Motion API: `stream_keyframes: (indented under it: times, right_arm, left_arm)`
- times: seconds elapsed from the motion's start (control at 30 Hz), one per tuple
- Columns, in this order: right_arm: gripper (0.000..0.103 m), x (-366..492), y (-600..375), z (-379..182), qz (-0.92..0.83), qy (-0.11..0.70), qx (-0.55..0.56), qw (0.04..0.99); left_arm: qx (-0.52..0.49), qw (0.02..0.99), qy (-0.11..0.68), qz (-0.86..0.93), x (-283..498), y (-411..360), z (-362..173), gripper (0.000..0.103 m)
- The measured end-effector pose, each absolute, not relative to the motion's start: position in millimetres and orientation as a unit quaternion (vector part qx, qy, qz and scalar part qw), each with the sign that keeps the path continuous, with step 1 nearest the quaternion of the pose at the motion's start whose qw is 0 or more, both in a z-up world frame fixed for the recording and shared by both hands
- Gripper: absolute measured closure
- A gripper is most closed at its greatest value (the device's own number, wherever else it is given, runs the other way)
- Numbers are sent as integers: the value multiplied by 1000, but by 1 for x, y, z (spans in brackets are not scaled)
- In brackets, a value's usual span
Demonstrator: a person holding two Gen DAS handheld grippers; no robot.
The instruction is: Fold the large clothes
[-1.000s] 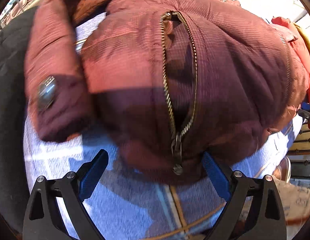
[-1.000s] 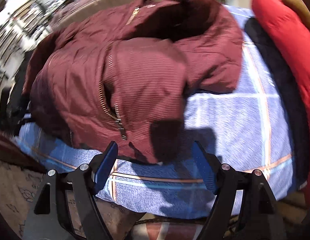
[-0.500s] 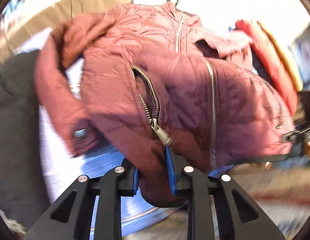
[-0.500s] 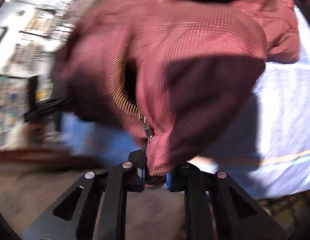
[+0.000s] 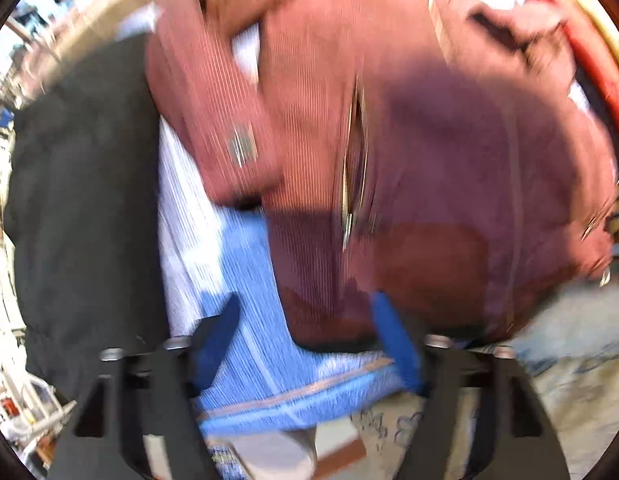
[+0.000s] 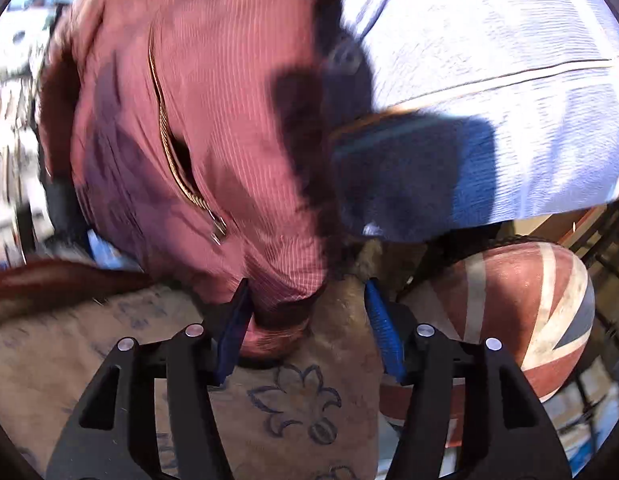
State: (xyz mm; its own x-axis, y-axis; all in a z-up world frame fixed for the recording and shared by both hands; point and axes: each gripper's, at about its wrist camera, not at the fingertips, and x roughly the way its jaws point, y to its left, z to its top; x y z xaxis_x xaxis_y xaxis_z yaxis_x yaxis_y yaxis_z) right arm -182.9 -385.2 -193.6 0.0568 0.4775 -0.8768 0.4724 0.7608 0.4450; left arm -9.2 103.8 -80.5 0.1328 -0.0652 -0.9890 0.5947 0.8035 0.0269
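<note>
A maroon padded jacket [image 5: 449, 152] with brass pocket zippers lies bunched on a blue checked bedspread [image 5: 253, 320]. My left gripper [image 5: 305, 340] is open; the jacket's lower hem sits just past its right finger, over the bed's edge. In the right wrist view the same jacket [image 6: 213, 100] hangs over the bed's edge. My right gripper [image 6: 307, 324] is open, with the jacket's hem touching its left finger and lying between the jaws. Both views are motion-blurred.
A black garment [image 5: 85, 184] lies on the bed left of the jacket. Red clothing [image 5: 597, 72] is at the far right. A flowered rug [image 6: 301, 396] covers the floor below the bed, and a Union Jack stool [image 6: 525, 312] stands at the right.
Both grippers were shut on the jacket's hem half a second ago and have now opened. The jacket has dropped back onto the bed's edge. Both views shifted and blurred.
</note>
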Motion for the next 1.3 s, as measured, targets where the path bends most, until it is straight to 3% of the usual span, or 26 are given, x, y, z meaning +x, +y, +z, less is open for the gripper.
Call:
stream_keyframes:
  times: [0.1,0.27,0.63,0.77,0.83,0.93,1.03,1.1,1.2,1.3]
  right_arm:
    - [37,-182,-412,-160,-29,646,340,683]
    - [36,-160,-475,-141,-90,558,409,716]
    - [36,-45,-569,-261,-121,422,623,647]
    - [82,-15,-570,-248,-128,444,568,681]
    - [90,3,-575,-217,-108,449,517,721]
    - [92,27,-597,-149,-80,427,443,784]
    - [93,62,-602,-86,-42,435,306,846]
    - [91,77,-608,-72,-51,439,250,861]
    - [74,101,-633,-103,-79,510,279,810]
    - [62,83,-640,-134,-137,551,331,754]
  left_arm:
    - [196,748,590,-232,12,93,-58,23]
    - [181,763,576,-230,30,59,-48,23]
    - [135,746,620,-203,-10,18,-56,23]
    - [139,742,619,-216,-10,-13,-61,23]
    - [144,745,609,-232,-7,-30,-61,23]
    - [150,748,593,-257,-1,-65,-63,23]
    - [140,742,593,-279,16,-90,-71,23]
    - [134,734,596,-295,19,-108,-76,23]
    - [162,732,584,-313,9,-126,-73,22]
    - [191,731,574,-314,-2,-125,-73,14]
